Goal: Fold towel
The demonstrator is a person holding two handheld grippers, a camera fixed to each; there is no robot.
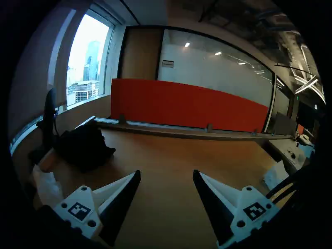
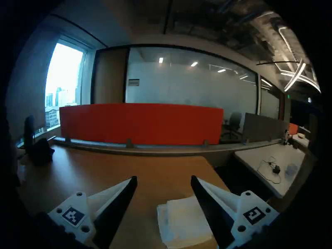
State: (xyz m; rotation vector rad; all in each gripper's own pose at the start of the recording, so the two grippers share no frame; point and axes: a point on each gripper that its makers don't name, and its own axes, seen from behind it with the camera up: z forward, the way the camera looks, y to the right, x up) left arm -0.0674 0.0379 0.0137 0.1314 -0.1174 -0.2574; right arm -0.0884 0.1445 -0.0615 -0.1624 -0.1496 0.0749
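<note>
In the left gripper view, the left gripper (image 1: 166, 172) hangs spread wide and holds nothing above a wooden desk (image 1: 174, 153). A black bag (image 1: 83, 145) sits at the left, near a window (image 1: 85, 70).

In the right gripper view, the right gripper (image 2: 163, 177) gapes equally, also holding nothing. The folded white towel (image 2: 184, 222) lies on the desk below, beside the right finger. An orange partition (image 2: 141, 122) stands behind.

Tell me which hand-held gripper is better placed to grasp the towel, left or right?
Probably the right. The white towel lies on the wooden table just ahead of the open right hand-held gripper. The left hand-held gripper, also open, has wood between its fingers, a black bag off to the side.
</note>
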